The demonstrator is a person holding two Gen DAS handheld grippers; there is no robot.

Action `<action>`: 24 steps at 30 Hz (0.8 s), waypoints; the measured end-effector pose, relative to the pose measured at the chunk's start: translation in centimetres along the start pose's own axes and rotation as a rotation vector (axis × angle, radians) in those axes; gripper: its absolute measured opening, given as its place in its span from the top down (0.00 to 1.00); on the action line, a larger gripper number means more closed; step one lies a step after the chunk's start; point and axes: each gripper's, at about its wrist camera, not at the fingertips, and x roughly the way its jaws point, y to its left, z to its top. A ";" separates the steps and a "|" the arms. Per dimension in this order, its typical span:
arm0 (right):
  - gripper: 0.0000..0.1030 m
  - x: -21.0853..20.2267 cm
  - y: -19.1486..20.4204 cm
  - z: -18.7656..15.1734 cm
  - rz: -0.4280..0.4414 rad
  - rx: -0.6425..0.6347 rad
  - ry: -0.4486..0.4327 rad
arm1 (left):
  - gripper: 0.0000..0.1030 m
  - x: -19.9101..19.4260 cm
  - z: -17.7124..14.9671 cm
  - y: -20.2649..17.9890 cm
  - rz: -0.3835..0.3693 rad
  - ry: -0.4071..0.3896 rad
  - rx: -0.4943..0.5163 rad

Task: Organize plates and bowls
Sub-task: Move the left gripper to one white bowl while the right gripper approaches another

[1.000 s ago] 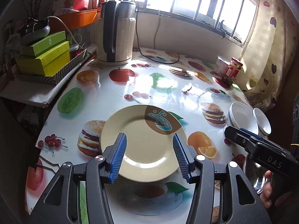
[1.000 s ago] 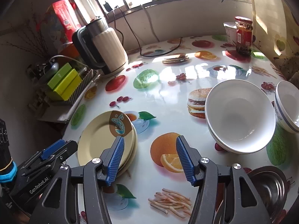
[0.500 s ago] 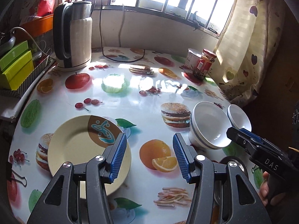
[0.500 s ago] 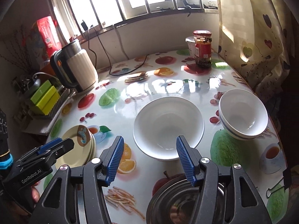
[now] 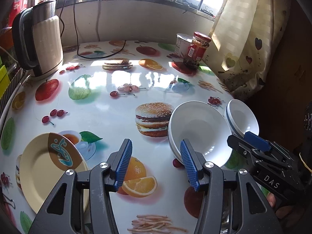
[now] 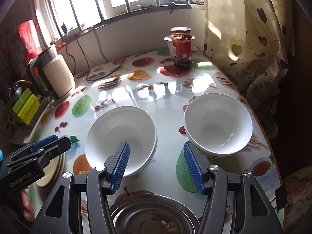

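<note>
A stack of yellow plates (image 5: 44,167) lies at the table's near left; it shows edge-on in the right wrist view (image 6: 56,167). Two stacked large white bowls (image 5: 198,132) (image 6: 120,138) sit mid-table. A smaller white bowl stack (image 5: 241,117) (image 6: 217,124) sits to their right near the table edge. A steel bowl (image 6: 154,214) lies under my right gripper. My left gripper (image 5: 156,163) is open and empty above the table between plates and large bowls. My right gripper (image 6: 157,165) is open and empty, between the two white bowl stacks.
An electric kettle (image 5: 39,41) with its cord stands at the back left. A red-lidded jar (image 5: 197,48) and a white tub (image 5: 181,42) stand at the back right. Yellow-green boxes (image 6: 25,105) sit left. A curtain (image 5: 249,39) hangs beyond the right edge.
Both grippers have swung to the right, away from the plates and towards the bowls. Both stay open and empty. The steel bowl has come into the right wrist view.
</note>
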 end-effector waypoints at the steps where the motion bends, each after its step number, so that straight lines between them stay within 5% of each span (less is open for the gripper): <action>1: 0.43 0.2 -0.1 0.0 0.003 -0.003 0.006 | 0.49 0.3 0.0 -0.1 -0.011 0.010 -0.004; 12: 0.44 2.4 -0.5 0.7 0.046 -0.015 0.036 | 0.49 2.4 0.6 -1.1 0.000 0.041 -0.002; 17: 0.54 3.3 -0.2 0.7 0.051 -0.031 0.057 | 0.49 3.0 0.8 -1.1 0.001 0.046 -0.010; 24: 0.64 3.8 -0.1 0.7 0.063 -0.024 0.065 | 0.66 3.6 0.8 -1.2 0.007 0.062 0.001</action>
